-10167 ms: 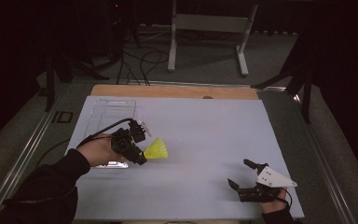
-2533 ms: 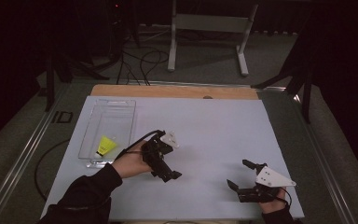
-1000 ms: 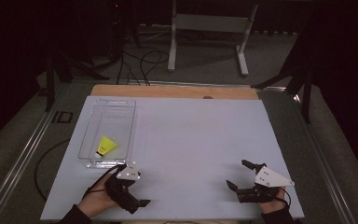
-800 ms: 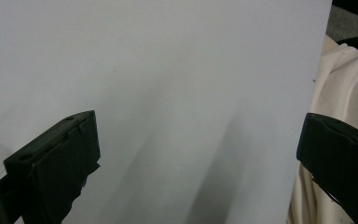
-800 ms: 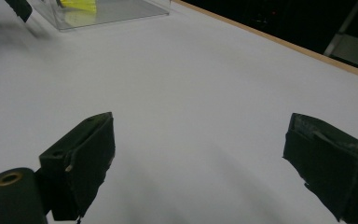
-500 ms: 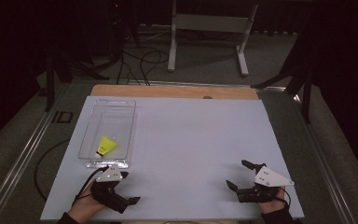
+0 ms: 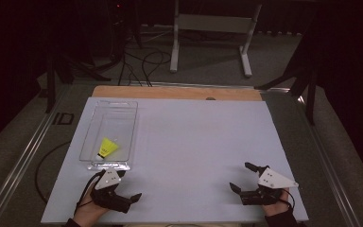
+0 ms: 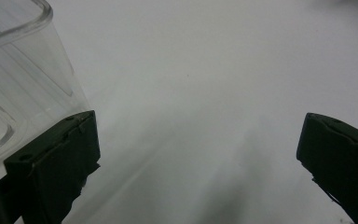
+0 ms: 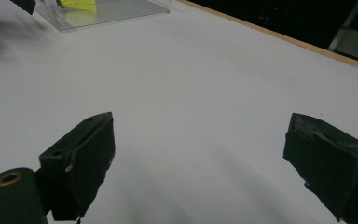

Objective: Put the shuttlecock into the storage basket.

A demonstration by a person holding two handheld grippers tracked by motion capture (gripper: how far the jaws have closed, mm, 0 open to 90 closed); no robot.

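Yellow shuttlecock (image 7: 105, 148) lies inside the clear plastic bin (image 7: 123, 124), toward the bin's near end, cork tip pointing near-left. Bin stands on the white tabletop (image 7: 194, 142) at its left side, long axis running near to far. In the right gripper view the shuttlecock (image 9: 78, 4) shows as a yellow patch at the far left, inside the bin (image 9: 121, 11).

Left gripper (image 7: 131, 197): at the near-left of the table, just near of the bin's near wall, held in the person's left hand (image 7: 87, 210). Jaws released, spread wide, nothing between them. Grey plate on top faces up. In the left gripper view the jaws stand far apart over bare tabletop (image 8: 205, 93), and the bin's rounded corner (image 8: 23, 74) sits just beside the left-hand jaw; cannot tell whether that jaw touches the wall.

Right gripper (image 7: 244, 178): at the near-right of the table, well apart from bin and shuttlecock, held in the person's right hand (image 7: 274, 208). Jaws released, spread wide, empty, pointing left and slightly far. The right gripper view confirms a wide gap over the plain white surface (image 9: 191, 93).

Wooden strip (image 7: 179, 92) edges the table's far side. Beyond it, on the dark floor, a grey metal stand (image 7: 212, 33) and loose cables (image 7: 142, 59).
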